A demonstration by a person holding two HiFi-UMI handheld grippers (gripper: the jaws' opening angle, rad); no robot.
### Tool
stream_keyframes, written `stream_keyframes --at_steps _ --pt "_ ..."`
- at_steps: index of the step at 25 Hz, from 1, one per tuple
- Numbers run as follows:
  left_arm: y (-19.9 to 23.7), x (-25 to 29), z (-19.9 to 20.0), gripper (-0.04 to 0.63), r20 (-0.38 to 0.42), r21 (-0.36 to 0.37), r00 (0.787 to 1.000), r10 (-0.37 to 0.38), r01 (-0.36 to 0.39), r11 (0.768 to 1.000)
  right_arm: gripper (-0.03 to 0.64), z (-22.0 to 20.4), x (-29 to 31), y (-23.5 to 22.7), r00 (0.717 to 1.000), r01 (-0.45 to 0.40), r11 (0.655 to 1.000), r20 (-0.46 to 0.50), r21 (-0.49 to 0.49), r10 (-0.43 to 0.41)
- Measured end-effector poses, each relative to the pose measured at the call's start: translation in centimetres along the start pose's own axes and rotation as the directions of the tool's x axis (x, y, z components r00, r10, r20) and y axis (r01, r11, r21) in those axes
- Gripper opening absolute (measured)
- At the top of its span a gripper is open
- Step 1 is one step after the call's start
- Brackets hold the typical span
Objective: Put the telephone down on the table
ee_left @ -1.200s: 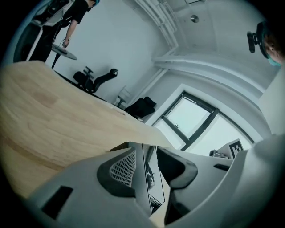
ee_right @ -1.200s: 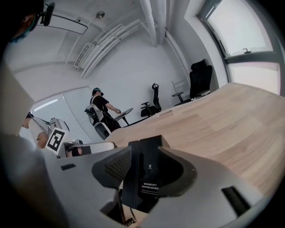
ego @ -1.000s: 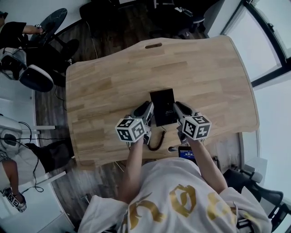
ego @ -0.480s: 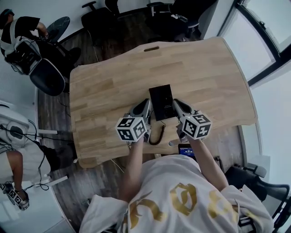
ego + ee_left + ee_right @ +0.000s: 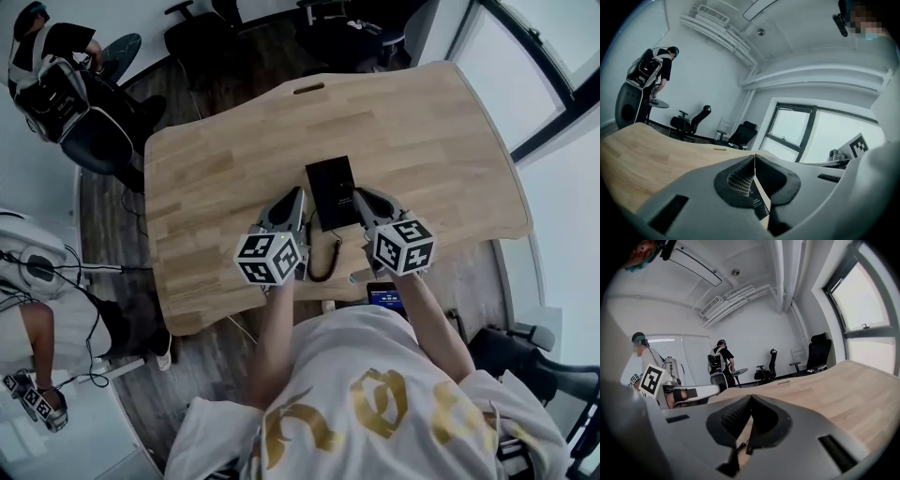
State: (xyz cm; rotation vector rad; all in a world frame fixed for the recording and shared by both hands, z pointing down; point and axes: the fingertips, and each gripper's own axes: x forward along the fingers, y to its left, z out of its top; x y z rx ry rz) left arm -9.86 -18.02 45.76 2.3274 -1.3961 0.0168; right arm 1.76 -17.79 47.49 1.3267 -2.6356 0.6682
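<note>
The black flat telephone (image 5: 331,190) lies on the wooden table (image 5: 216,169), its coiled cord (image 5: 328,262) trailing toward the near edge. My left gripper (image 5: 296,195) hovers just left of it, my right gripper (image 5: 358,197) just right of it. Neither one holds it. In the left gripper view the jaws (image 5: 754,157) meet at the tips, and a strip of the telephone (image 5: 761,202) shows below them. In the right gripper view the jaws (image 5: 751,397) are likewise shut, with the cord (image 5: 736,449) under them.
A small device with a lit blue screen (image 5: 384,297) sits at the person's waist by the near table edge. A handle slot (image 5: 308,88) is cut near the far edge. Office chairs (image 5: 94,141) and people stand to the far left, windows (image 5: 553,84) to the right.
Both grippers have come up off the table toward the camera, and their jaws have shut. The telephone stays flat on the table between them.
</note>
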Motion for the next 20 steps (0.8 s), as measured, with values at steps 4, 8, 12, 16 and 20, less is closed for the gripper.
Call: stream_keyframes --at_steps 4,8,12,16,20 --pt "0.1 -0.1 -0.1 0.012 -0.004 -0.011 1.0 -0.004 0.004 1.0 0.012 0.1 -0.2 -0.2 1.0 0.006 1.0 0.001 0.003 -0.006" --pt "0.1 0.0 -0.3 0.011 -0.007 -0.016 1.0 -0.012 0.012 1.0 0.012 -0.1 -0.2 -0.5 1.0 0.014 1.0 -0.001 0.004 -0.014" --pt "0.1 0.5 -0.7 0.012 -0.025 0.005 1.0 -0.01 0.01 1.0 0.012 -0.4 -0.2 -1.0 1.0 0.017 1.0 -0.009 0.01 -0.017" --pt "0.1 1.1 -0.8 0.012 -0.026 0.002 0.999 -0.018 0.019 1.0 0.012 -0.4 0.1 -1.5 1.0 0.019 1.0 -0.012 0.014 -0.019" --pt "0.4 1.7 -0.8 0.012 -0.026 -0.002 0.999 -0.026 0.026 1.0 0.012 -0.5 0.5 -1.9 1.0 0.02 1.0 -0.016 0.021 -0.02"
